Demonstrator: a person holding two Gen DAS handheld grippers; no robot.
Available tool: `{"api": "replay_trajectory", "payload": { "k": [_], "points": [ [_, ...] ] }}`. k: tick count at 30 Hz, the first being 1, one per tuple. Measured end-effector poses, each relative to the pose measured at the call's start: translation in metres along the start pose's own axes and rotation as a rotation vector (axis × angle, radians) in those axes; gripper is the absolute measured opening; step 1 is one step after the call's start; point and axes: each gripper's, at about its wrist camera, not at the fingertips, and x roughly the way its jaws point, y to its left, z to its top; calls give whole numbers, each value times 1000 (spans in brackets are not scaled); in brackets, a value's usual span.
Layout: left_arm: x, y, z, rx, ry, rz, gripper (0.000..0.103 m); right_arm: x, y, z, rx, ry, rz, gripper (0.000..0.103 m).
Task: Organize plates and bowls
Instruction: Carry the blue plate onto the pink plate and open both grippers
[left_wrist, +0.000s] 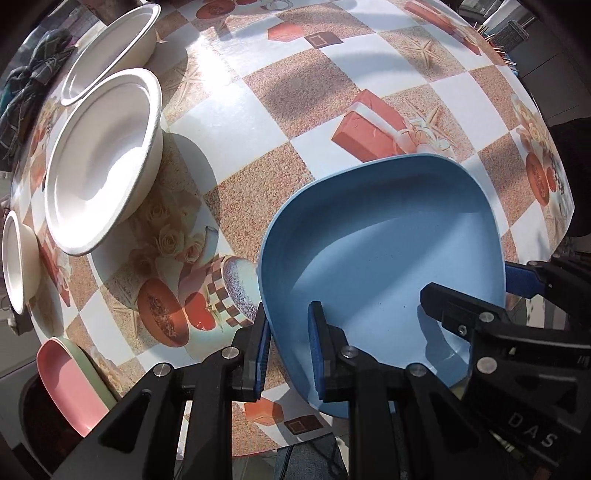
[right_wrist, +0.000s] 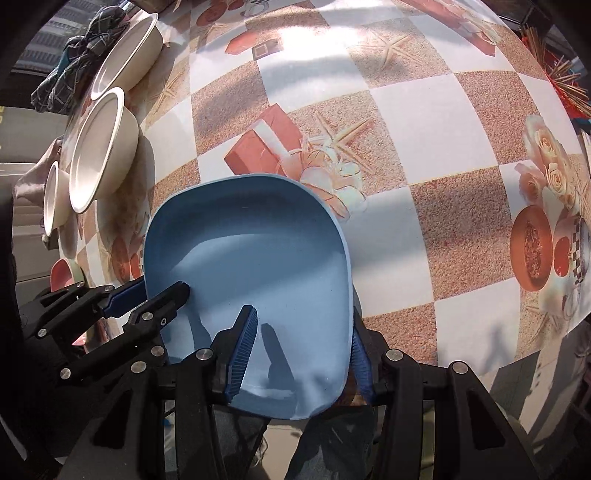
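At the far left edge of the patterned table (left_wrist: 332, 110) stand three white bowls (left_wrist: 103, 162), with a pink plate (left_wrist: 70, 380) stacked on a green one (left_wrist: 96, 373) nearer the front; a dark cloth (left_wrist: 33, 77) lies bunched behind the bowls. The blue plate (left_wrist: 384, 266) sits at the table's near edge, jutting over it; the left gripper (left_wrist: 290, 354) is pinched on its left rim, one finger outside and one inside; the right gripper (right_wrist: 301, 354) straddles its right rim with fingers partly apart, whether the pads press I cannot tell.
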Motion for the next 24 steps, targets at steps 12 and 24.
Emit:
{"api": "replay_trajectory", "payload": {
  "k": [12, 24],
  "points": [
    [7, 51, -21, 28, -2, -46, 20, 26, 52, -33, 72, -22, -5, 53],
    [-26, 56, -49, 111, -27, -30, 20, 20, 58, -56, 133, -4, 66, 53]
  ]
}}
